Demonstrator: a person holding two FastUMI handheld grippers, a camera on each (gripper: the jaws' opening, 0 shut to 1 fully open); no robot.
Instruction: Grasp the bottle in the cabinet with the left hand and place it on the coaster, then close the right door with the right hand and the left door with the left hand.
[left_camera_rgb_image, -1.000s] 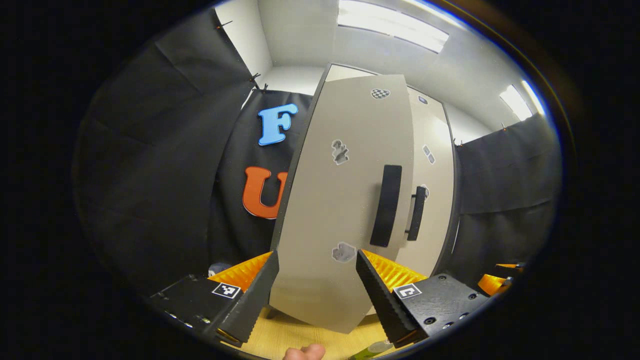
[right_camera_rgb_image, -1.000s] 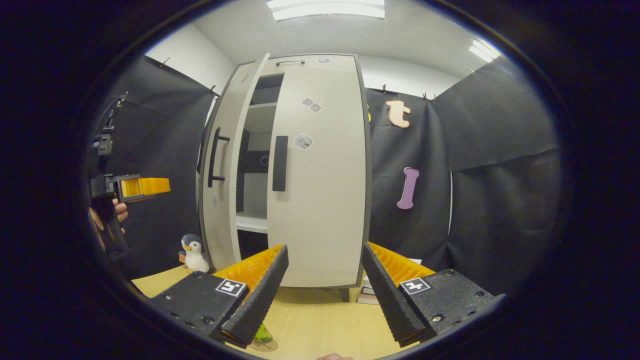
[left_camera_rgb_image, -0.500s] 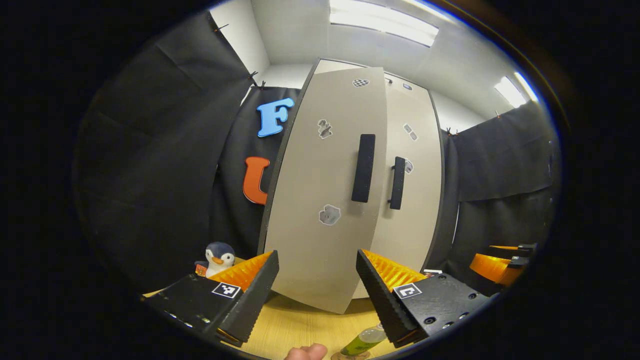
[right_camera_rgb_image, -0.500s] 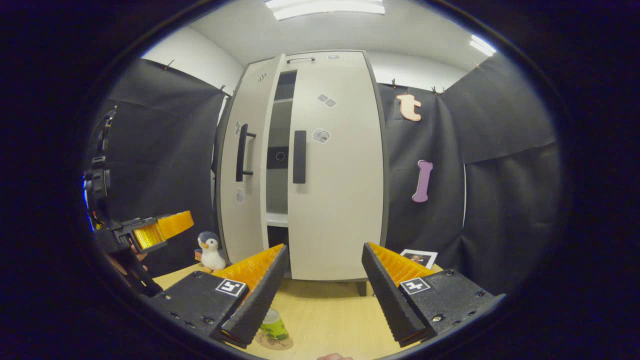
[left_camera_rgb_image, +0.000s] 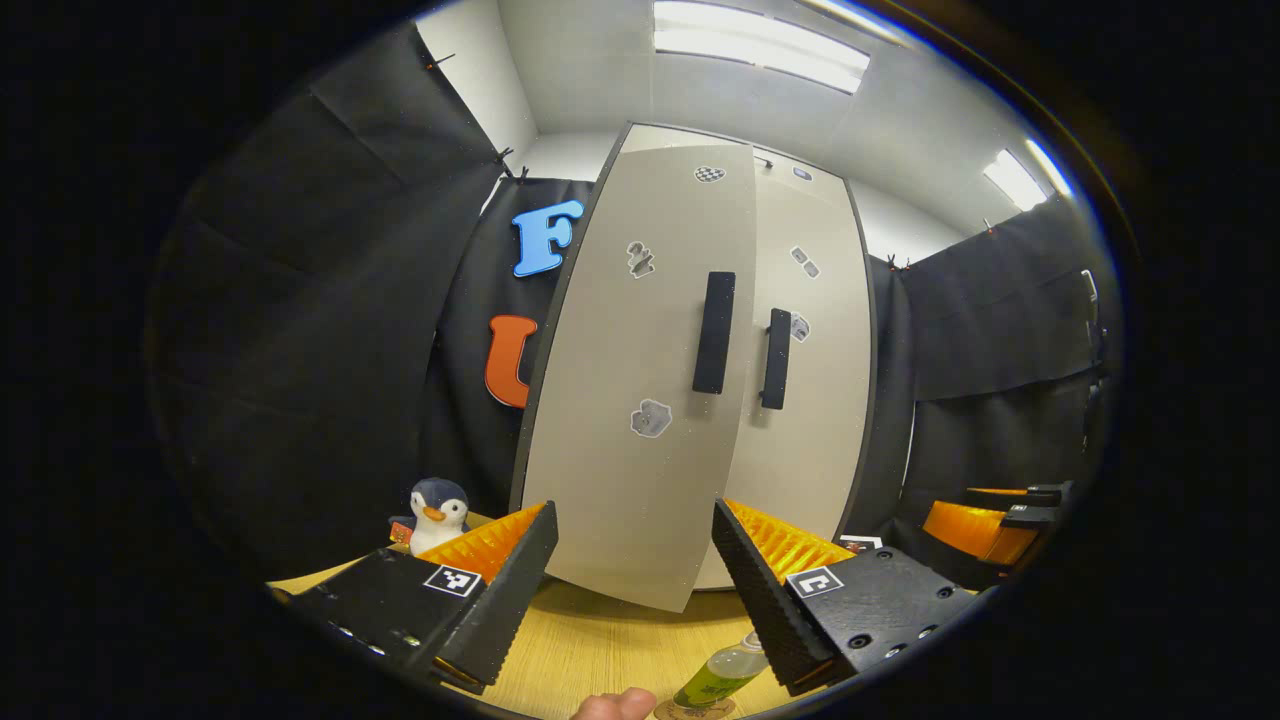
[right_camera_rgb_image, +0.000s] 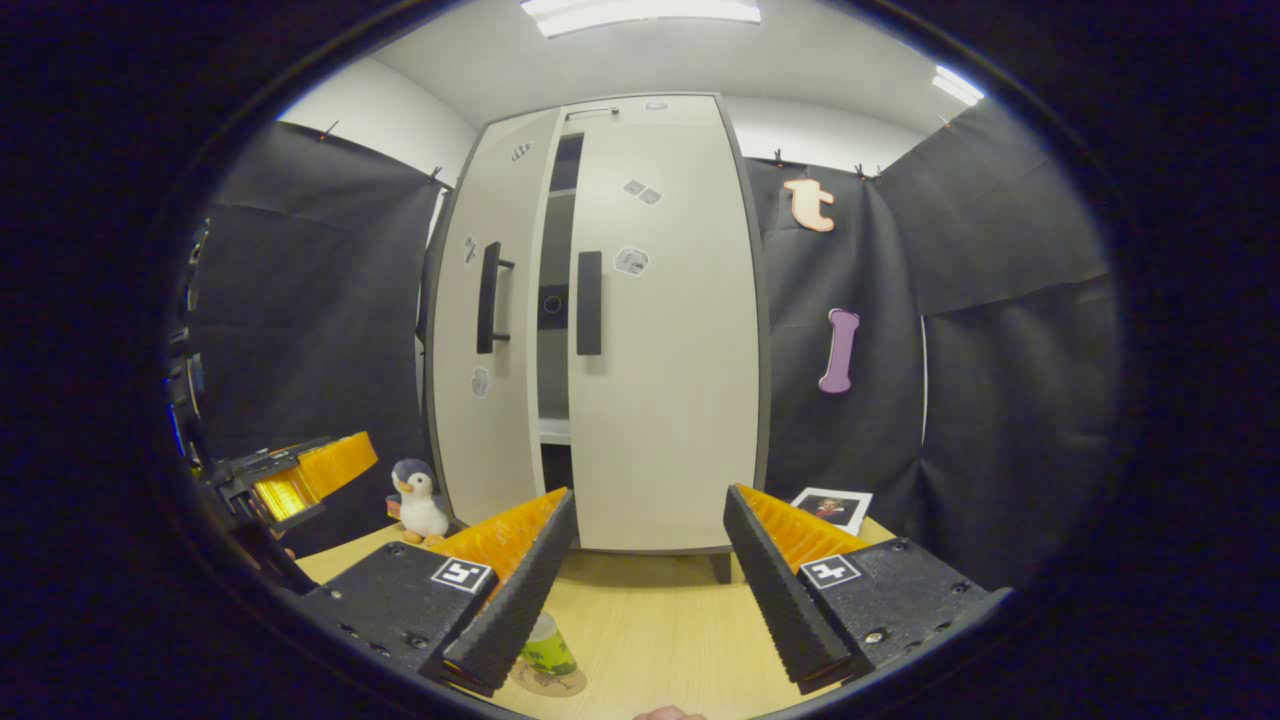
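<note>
The pale cabinet's left door (left_camera_rgb_image: 640, 400) stands slightly ajar, and its right door (left_camera_rgb_image: 815, 380) is flush. In the right gripper view a narrow dark gap (right_camera_rgb_image: 553, 300) shows between the left door (right_camera_rgb_image: 490, 380) and the right door (right_camera_rgb_image: 665, 380). A clear bottle with a green label (right_camera_rgb_image: 547, 645) stands upright on a round coaster (right_camera_rgb_image: 552, 684) on the wooden table; the bottle (left_camera_rgb_image: 722, 672) also shows by my left finger. My left gripper (left_camera_rgb_image: 632, 508) is open in front of the left door, apart from it. My right gripper (right_camera_rgb_image: 649, 492) is open before the right door.
A plush penguin (right_camera_rgb_image: 418, 500) sits on the table left of the cabinet. A picture card (right_camera_rgb_image: 830, 505) lies at the right by the black cloth. The left gripper (right_camera_rgb_image: 300, 475) shows at the far left, and the right gripper (left_camera_rgb_image: 985, 520) at the far right.
The left door has swung much closer to shut. My left gripper has drawn back from it, and both views have pulled away, bringing the bottle and penguin into view.
</note>
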